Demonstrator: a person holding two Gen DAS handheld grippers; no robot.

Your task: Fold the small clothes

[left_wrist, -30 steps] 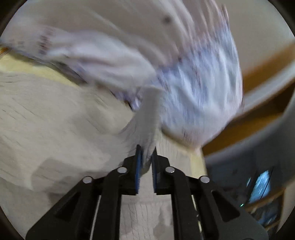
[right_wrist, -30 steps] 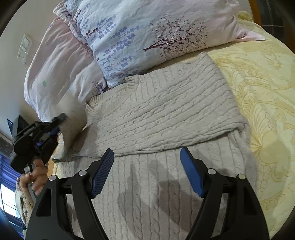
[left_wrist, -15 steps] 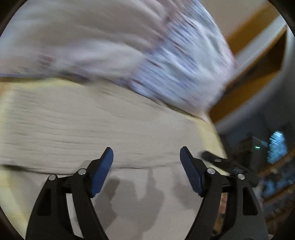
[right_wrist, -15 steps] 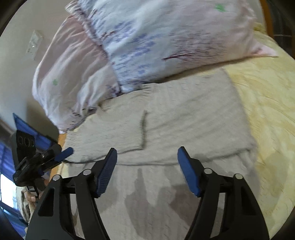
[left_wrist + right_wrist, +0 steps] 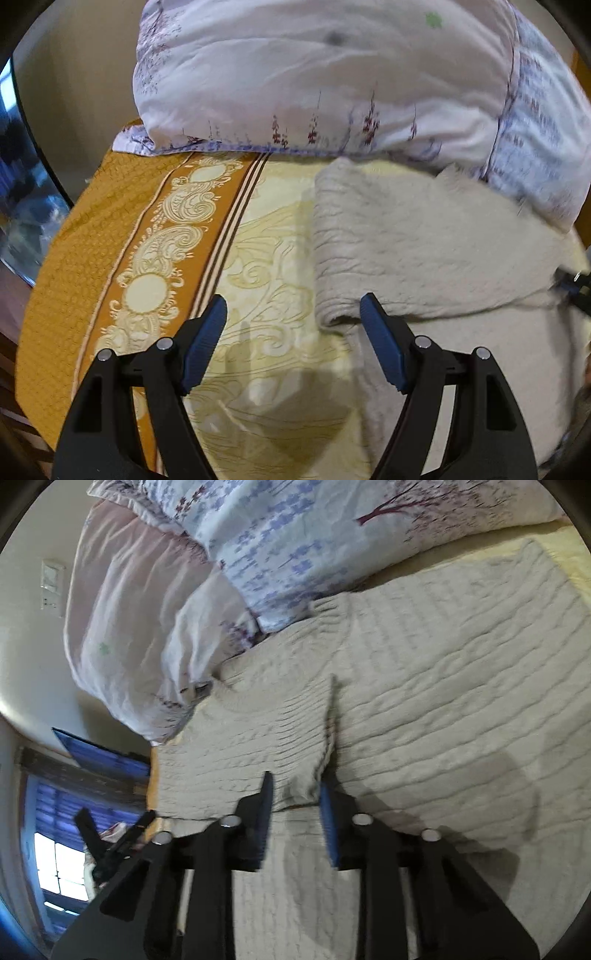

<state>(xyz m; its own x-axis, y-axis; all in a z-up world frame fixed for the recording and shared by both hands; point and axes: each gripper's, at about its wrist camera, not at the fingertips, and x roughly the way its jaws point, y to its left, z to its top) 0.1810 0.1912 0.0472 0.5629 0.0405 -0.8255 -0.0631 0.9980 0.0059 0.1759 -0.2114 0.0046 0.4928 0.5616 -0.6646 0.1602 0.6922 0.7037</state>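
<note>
Released by the left gripper (image 5: 291, 343), the cream cable-knit sweater (image 5: 424, 686) lies sleeve-folded.
Right gripper (image 5: 295, 812) has just been closing, pinching the folded sleeve's cuff; left jaws gape empty.

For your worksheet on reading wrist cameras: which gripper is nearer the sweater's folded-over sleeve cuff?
Right. The right gripper has just been closing around the cuff; the left gripper, open, hovers at the sweater's opposite edge.
</note>
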